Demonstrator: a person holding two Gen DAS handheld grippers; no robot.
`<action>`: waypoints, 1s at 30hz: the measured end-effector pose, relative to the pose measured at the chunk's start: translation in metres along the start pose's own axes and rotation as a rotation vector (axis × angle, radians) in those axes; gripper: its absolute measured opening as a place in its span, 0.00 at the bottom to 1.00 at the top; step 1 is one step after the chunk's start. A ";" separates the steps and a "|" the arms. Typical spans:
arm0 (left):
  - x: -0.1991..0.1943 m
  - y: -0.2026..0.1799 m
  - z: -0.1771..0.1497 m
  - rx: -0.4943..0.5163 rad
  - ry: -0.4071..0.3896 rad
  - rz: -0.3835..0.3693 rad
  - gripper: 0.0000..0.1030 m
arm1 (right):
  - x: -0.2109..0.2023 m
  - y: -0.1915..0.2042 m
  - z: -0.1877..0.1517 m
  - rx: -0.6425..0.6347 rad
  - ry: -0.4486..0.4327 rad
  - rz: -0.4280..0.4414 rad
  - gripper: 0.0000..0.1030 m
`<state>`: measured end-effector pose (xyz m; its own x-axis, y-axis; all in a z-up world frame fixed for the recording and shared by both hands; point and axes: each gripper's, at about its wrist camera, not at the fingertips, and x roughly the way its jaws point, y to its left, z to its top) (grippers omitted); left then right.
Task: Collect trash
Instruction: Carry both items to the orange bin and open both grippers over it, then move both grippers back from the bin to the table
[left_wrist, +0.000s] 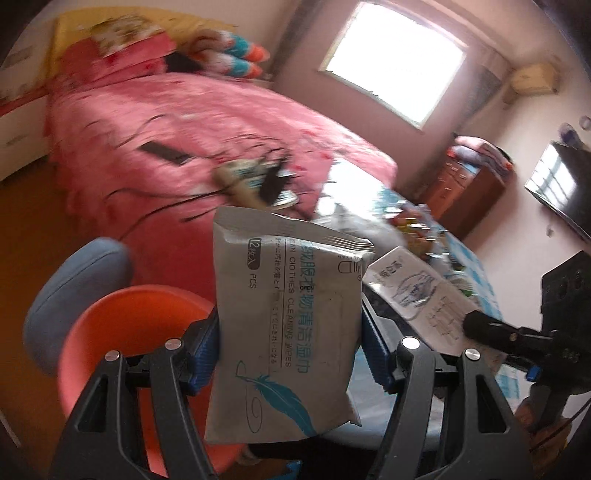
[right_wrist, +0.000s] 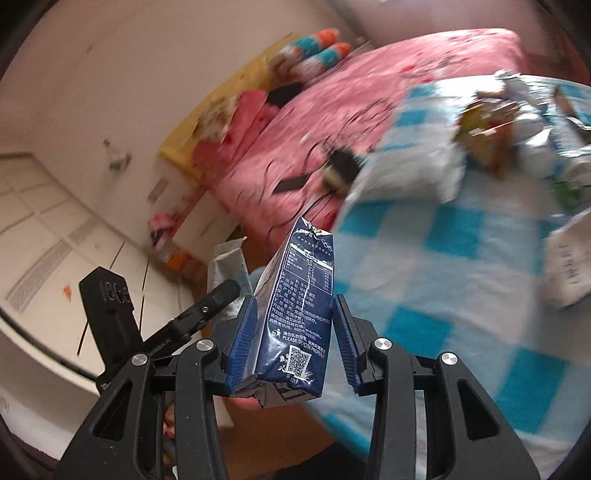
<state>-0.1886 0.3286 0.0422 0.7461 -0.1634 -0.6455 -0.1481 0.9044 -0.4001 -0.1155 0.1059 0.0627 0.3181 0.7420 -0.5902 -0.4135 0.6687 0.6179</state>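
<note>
Left wrist view: the left gripper (left_wrist: 290, 354) clamps its jaws on a grey wipes packet (left_wrist: 286, 325), held upright above an orange stool (left_wrist: 122, 332) beside the pink bed (left_wrist: 184, 122).

Right wrist view: the right gripper (right_wrist: 291, 339) grips a dark blue carton (right_wrist: 295, 325) in its jaws, beside the blue-checked worktop (right_wrist: 424, 295) littered with wrappers (right_wrist: 484, 133).
</note>
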 end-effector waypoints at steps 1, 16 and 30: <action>-0.001 0.012 -0.004 -0.014 0.006 0.025 0.65 | 0.009 0.005 -0.001 -0.011 0.019 0.005 0.42; 0.012 0.114 -0.048 -0.140 0.088 0.239 0.76 | 0.126 0.052 -0.016 -0.094 0.285 0.017 0.55; 0.004 0.114 -0.044 -0.013 -0.020 0.286 0.86 | 0.078 0.049 -0.019 -0.249 0.117 -0.209 0.88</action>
<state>-0.2317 0.4135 -0.0345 0.6858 0.1055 -0.7201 -0.3622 0.9077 -0.2119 -0.1268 0.1955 0.0370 0.3238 0.5697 -0.7553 -0.5496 0.7631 0.3400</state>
